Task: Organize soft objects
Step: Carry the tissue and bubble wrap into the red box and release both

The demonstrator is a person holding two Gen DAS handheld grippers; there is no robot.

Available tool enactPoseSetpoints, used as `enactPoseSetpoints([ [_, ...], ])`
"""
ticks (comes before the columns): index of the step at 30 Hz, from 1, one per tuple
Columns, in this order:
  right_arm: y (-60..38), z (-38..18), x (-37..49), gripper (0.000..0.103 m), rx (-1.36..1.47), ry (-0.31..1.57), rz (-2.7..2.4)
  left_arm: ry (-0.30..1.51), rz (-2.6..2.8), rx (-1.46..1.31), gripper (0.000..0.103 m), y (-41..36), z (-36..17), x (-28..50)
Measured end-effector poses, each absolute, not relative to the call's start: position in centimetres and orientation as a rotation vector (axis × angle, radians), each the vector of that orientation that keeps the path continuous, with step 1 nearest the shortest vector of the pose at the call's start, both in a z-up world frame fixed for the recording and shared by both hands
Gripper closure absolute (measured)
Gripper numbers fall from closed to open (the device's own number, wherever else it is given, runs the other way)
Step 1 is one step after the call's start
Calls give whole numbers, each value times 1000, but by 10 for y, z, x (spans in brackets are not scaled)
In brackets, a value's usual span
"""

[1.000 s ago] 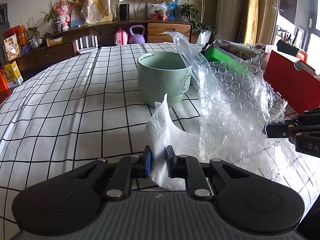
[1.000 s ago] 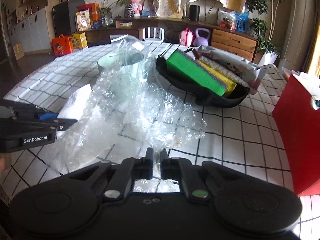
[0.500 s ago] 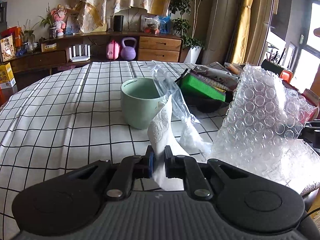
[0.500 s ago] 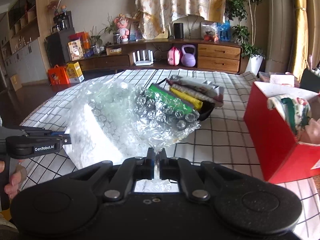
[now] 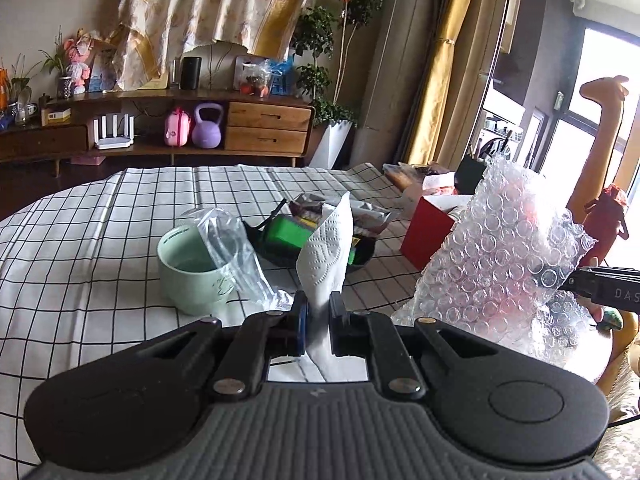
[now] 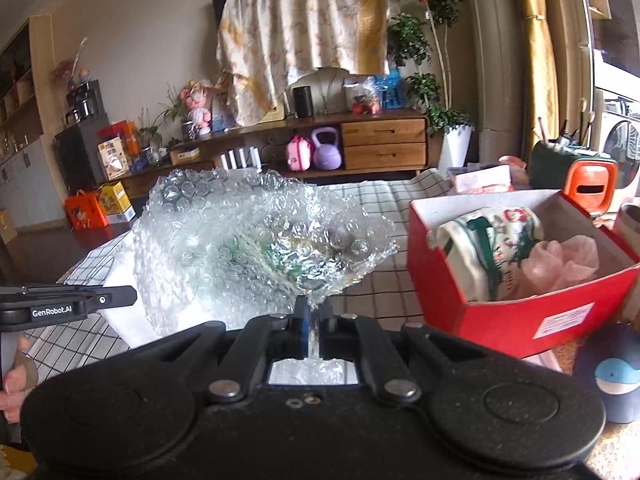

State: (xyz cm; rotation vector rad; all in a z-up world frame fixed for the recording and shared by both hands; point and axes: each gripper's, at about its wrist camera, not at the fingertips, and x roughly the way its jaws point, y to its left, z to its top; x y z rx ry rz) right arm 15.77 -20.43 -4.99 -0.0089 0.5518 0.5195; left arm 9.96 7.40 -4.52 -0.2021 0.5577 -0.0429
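My left gripper [image 5: 318, 314] is shut on a white paper towel [image 5: 328, 256] and holds it above the checked tablecloth [image 5: 80, 248]. My right gripper [image 6: 315, 316] is shut on a sheet of clear bubble wrap [image 6: 256, 248], lifted in the air; the wrap also shows at the right in the left wrist view [image 5: 504, 256]. A red box [image 6: 520, 308] with soft items inside stands to the right of the wrap. The left gripper shows at the left edge of the right wrist view [image 6: 68, 304].
A pale green mug [image 5: 192, 272] with a clear plastic bag [image 5: 232, 252] against it stands ahead of my left gripper. A black tray [image 5: 360, 256] holds a green sponge [image 5: 288, 234] and packets. A blue cup [image 6: 616, 376] stands right of the red box.
Both grippers have risen well above the table with their loads. The bubble wrap has left the table and swung right, toward the red box. The paper towel rose with my left gripper.
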Motion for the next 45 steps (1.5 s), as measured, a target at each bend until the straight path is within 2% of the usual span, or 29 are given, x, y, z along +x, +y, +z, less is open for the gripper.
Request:
enactPoseSetpoints([
  [12,-271,-21,184,100,60,513,388,538,-182,-161,92,11,-9,141],
  [31,-370,-14,261,100,150,474,180,448,-350,-67,92,-107,29,223],
  [45,-392,-44,335,100,153,525,91,553,-412,-109,92,-155,-10,296],
])
